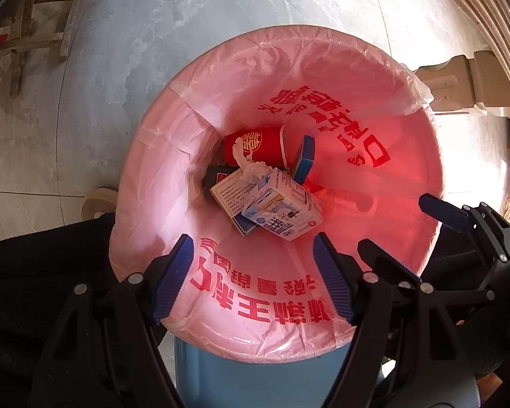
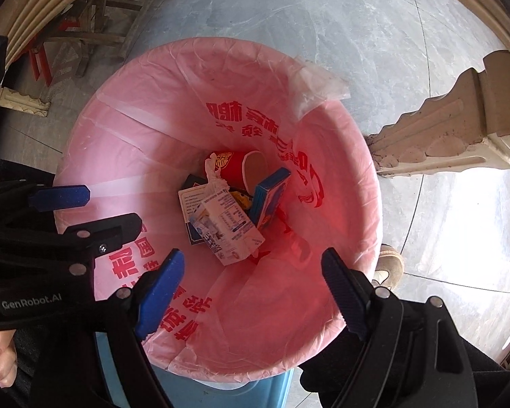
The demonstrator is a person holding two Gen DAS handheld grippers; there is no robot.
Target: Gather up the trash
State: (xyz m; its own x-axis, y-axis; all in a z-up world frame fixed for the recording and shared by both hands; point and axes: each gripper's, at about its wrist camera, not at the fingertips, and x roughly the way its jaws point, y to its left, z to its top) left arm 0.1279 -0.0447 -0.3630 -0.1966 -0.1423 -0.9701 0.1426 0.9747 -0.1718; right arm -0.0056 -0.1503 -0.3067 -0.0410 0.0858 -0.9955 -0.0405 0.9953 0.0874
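Note:
A blue bin (image 1: 255,384) lined with a pink bag (image 1: 391,176) printed with red characters fills both views; the bag also shows in the right wrist view (image 2: 146,136). At its bottom lie a red paper cup (image 1: 255,146) (image 2: 234,166), a crumpled tissue (image 1: 251,168), a white milk carton (image 1: 282,214) (image 2: 227,231), a blue box (image 1: 304,158) (image 2: 270,200) and a flat white box (image 1: 229,192). My left gripper (image 1: 253,255) is open and empty above the rim. My right gripper (image 2: 253,268) is open and empty above it too.
The bin stands on a grey tiled floor (image 1: 187,17). A carved cream furniture leg (image 2: 459,129) is to the right. Wooden chair legs (image 1: 34,34) stand at the far left. My right gripper also shows at the left wrist view's right edge (image 1: 394,227). A shoe (image 2: 389,267) is beside the bin.

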